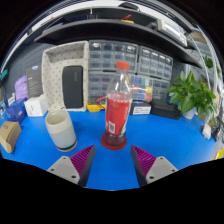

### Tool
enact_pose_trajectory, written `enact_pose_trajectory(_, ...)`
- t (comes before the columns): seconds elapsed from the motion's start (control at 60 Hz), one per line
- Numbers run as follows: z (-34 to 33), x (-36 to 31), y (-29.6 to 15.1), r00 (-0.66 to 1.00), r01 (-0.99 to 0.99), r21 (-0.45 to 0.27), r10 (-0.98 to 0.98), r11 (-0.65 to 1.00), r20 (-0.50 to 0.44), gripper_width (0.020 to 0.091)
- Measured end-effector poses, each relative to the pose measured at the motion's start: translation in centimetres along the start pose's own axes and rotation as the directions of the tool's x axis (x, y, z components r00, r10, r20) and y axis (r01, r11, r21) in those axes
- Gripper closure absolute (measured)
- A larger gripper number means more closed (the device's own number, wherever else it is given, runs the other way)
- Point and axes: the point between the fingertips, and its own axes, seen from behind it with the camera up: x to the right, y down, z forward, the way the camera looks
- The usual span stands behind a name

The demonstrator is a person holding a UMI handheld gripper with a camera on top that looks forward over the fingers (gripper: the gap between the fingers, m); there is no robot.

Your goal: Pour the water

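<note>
Blue counter (160, 135) carries one red-filled bottle (118, 105) and one pale cup (60, 129) beside it. We see our claw (112, 160) spread wide, the bottle standing just ahead of its two fingers.

Just ahead of my fingers a capped clear bottle (118, 108) of red liquid stands upright on the blue table, with a pale cup (60, 129) upright nearby, apart from it.
</note>
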Motion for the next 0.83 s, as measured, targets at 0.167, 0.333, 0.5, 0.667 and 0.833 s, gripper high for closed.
enact_pose_trajectory(0.167, -4.9, -3.0, -4.0, 0.998, -0.032, 0.040, 0.030, 0.999, 0.048, 0.0396)
enact_pose_trajectory(0.333, -8.3, -5.2, -7.6, 0.997, -0.049, 0.081, 0.044, 0.996, 0.062, 0.0395)
enact_pose_trajectory(0.5, -10.9, -7.3, -8.9, 0.996, -0.022, 0.097, 0.014, 0.995, 0.085, 0.0396)
enact_pose_trajectory(0.667, -12.4, -8.6, -9.3, 0.996, -0.011, 0.104, 0.001, 0.994, 0.093, 0.0397)
enact_pose_trajectory(0.833, -12.8, -8.9, -8.8, 0.997, 0.004, 0.096, -0.012, 0.995, 0.076, 0.0398)
